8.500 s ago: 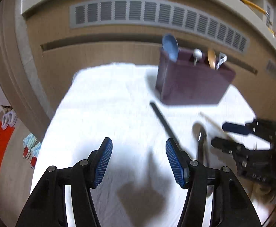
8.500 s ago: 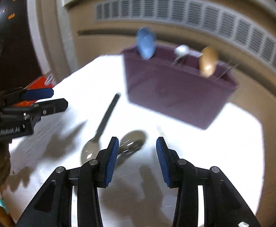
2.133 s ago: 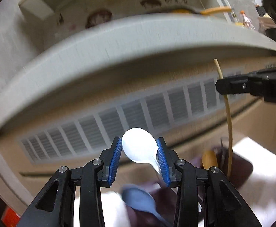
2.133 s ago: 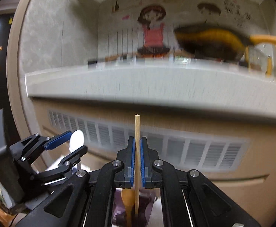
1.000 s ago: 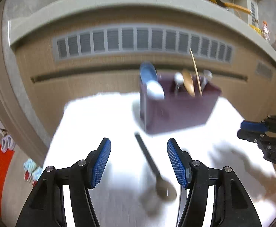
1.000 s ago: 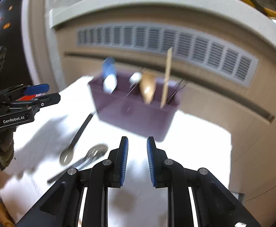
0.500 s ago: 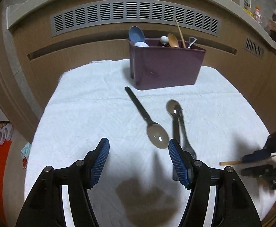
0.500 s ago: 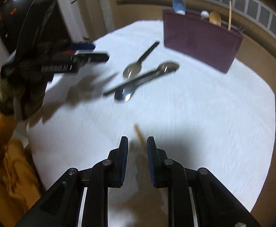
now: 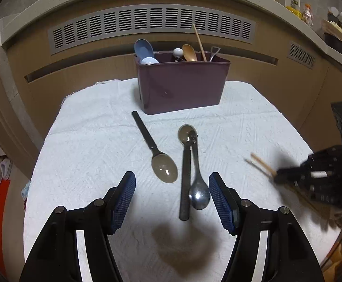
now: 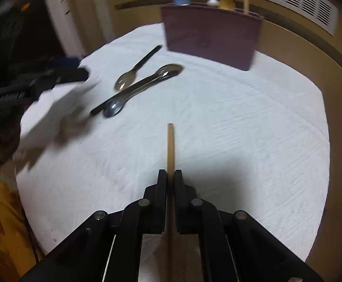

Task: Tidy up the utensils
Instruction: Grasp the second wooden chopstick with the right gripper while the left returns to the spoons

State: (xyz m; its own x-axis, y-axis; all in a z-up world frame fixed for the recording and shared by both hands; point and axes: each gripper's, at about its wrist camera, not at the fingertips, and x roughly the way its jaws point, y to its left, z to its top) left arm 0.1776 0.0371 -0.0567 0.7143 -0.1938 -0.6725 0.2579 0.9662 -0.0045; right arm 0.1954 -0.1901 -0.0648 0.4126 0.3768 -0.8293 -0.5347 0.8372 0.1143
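A maroon utensil holder (image 9: 182, 82) stands at the back of the white cloth (image 9: 88, 141), holding a blue spoon (image 9: 143, 48), a wooden spoon (image 9: 189, 52) and a chopstick (image 9: 199, 42). Three spoons lie on the cloth: a black-handled spoon (image 9: 155, 150), a second black-handled spoon (image 9: 186, 164) and a steel spoon (image 9: 197, 183). My left gripper (image 9: 172, 202) is open and empty above them. My right gripper (image 10: 170, 176) is shut on a wooden chopstick (image 10: 171, 145) low over the cloth; it also shows in the left wrist view (image 9: 278, 176), blurred.
A beige cabinet front with a grey vent grille (image 9: 152, 23) rises behind the holder. The holder also shows in the right wrist view (image 10: 210, 34). The left gripper (image 10: 41, 80) appears blurred at the left there. The cloth's edges drop off left and right.
The right gripper has closed on a chopstick lying on the cloth near the right edge. The left gripper has come a little lower toward the spoons, still open.
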